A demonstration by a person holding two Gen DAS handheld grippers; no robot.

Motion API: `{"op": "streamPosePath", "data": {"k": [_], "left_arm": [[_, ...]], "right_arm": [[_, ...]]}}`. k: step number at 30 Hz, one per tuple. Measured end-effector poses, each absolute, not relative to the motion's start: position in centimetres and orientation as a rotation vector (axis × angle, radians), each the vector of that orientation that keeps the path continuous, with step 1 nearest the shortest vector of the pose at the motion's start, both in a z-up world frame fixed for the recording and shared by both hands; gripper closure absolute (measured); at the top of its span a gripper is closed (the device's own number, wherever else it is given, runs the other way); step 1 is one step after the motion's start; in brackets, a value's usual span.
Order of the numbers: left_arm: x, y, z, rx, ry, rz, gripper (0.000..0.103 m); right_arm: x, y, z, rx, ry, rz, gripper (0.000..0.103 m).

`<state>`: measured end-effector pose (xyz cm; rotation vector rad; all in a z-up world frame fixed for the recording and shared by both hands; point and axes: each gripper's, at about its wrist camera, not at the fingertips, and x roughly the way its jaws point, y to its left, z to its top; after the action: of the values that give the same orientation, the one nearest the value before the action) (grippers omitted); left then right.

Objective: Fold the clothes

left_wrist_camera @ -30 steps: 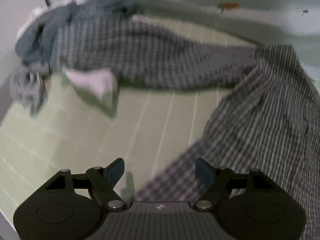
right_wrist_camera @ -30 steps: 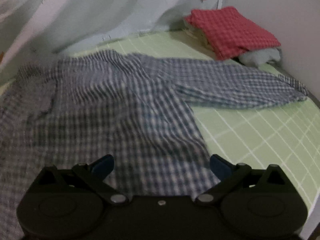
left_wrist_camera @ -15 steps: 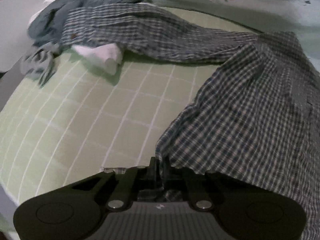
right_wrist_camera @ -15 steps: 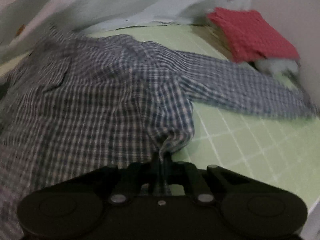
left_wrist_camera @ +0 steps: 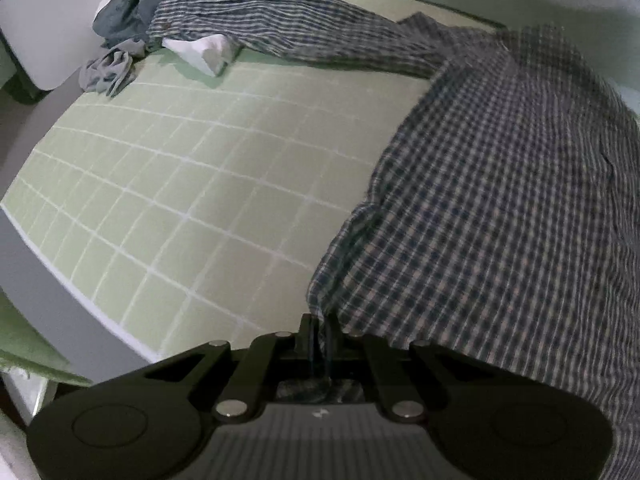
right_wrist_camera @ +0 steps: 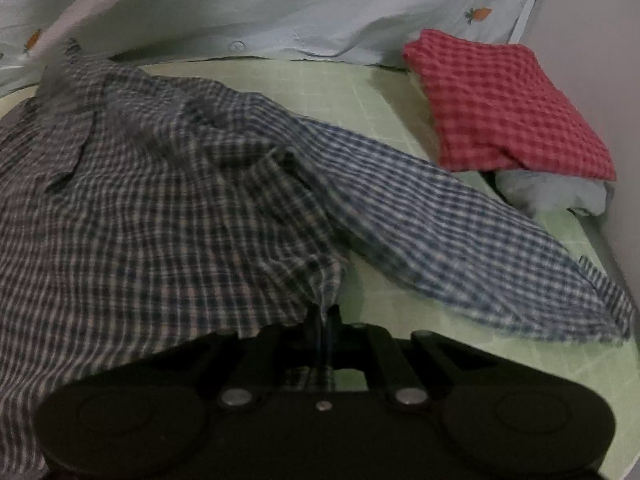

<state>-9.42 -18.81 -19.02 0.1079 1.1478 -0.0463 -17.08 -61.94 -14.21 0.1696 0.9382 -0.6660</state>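
Right gripper (right_wrist_camera: 325,322) pinching plaid shirt (right_wrist_camera: 160,208) hem, red folded cloth (right_wrist_camera: 504,104) beyond

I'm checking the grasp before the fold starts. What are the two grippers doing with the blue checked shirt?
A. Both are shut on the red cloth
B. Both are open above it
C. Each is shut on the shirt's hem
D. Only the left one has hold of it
C: the left gripper and the right gripper each pinch the hem of the blue checked shirt.

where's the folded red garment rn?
Right wrist view, upper right: folded red checked garment on the green grid mat by the wall, atop a pale bundle, beyond the plaid shirt's sleeve.
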Motion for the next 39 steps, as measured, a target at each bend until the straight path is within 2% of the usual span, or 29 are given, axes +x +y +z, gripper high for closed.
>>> {"op": "streamPosePath", "data": {"k": [2,3,4,5,6,8,10,11,14,17,24,27,29,31,32,34,35,37,39], "left_arm": [[-9.6,-19.4,-18.5,0.128,1.151,-0.033,0.088],[-9.5,-19.5,-17.9,0.117,1.147,-0.031,0.084],[-9.4,-19.5,-17.3,0.106,1.142,-0.029,0.075],[-9.1,-19.5,-16.5,0.09,1.126,-0.026,0.066],[-8.8,-19.5,-15.8,0.075,1.109,-0.024,0.06],[-7.8,-19.7,-14.2,0.053,1.066,-0.021,0.027],[-6.5,-20.1,-12.8,0.039,1.015,-0.023,0.012],[-5.5,-20.7,-12.4,0.038,1.001,-0.033,0.009],[-2.5,-22.7,-11.4,0.035,0.962,-0.063,0.004],[0.6,-25.1,-11.1,0.046,0.938,-0.09,0.004],[9.0,-30.1,-13.8,0.085,0.987,-0.129,0.004],[12.0,-31.3,-16.1,0.109,1.025,-0.124,0.004],[13.5,-31.8,-17.5,0.122,1.046,-0.113,0.004],[14.2,-32.1,-18.3,0.114,1.061,-0.102,0.004],[14.4,-32.1,-18.7,0.105,1.071,-0.103,0.004],[14.7,-32.2,-19.5,0.091,1.087,-0.107,0.004],[14.8,-32.2,-19.8,0.095,1.093,-0.103,0.004],[14.7,-32.3,-20.5,0.109,1.105,-0.095,0.004],[14.7,-32.4,-20.9,0.123,1.113,-0.092,0.004]], "right_arm": [[-17.1,-62.4,-13.5,0.194,0.955,-0.64,0.093],[-17.2,-62.4,-12.9,0.202,0.955,-0.622,0.078],[-17.3,-62.4,-12.2,0.208,0.935,-0.611,0.067],[-17.4,-62.4,-11.4,0.214,0.905,-0.604,0.042],[-17.5,-62.4,-10.6,0.221,0.868,-0.604,0.022],[-17.4,-62.5,-8.9,0.235,0.793,-0.61,0.014],[-16.0,-62.9,-7.9,0.242,0.74,-0.598,0.006],[-14.9,-63.2,-7.7,0.236,0.725,-0.592,0.001],[-10.9,-64.0,-7.1,0.226,0.695,-0.561,0.0],[-6.3,-64.8,-7.1,0.235,0.666,-0.505,0.0],[7.3,-66.8,-9.3,0.226,0.703,-0.375,0.002],[12.5,-66.7,-11.2,0.197,0.759,-0.256,0.017],[15.5,-66.1,-12.7,0.164,0.797,-0.167,0.021],[17.6,-65.2,-14.0,0.132,0.838,-0.092,0.03],[18.4,-64.8,-14.6,0.121,0.858,-0.06,0.042],[19.0,-64.3,-15.1,0.099,0.861,-0.016,0.052],[19.2,-64.2,-15.2,0.082,0.855,0.013,0.079],[19.5,-65.1,-14.8,0.056,0.816,-0.004,0.097],[19.7,-66.7,-14.3,0.052,0.771,-0.068,0.098]]}}
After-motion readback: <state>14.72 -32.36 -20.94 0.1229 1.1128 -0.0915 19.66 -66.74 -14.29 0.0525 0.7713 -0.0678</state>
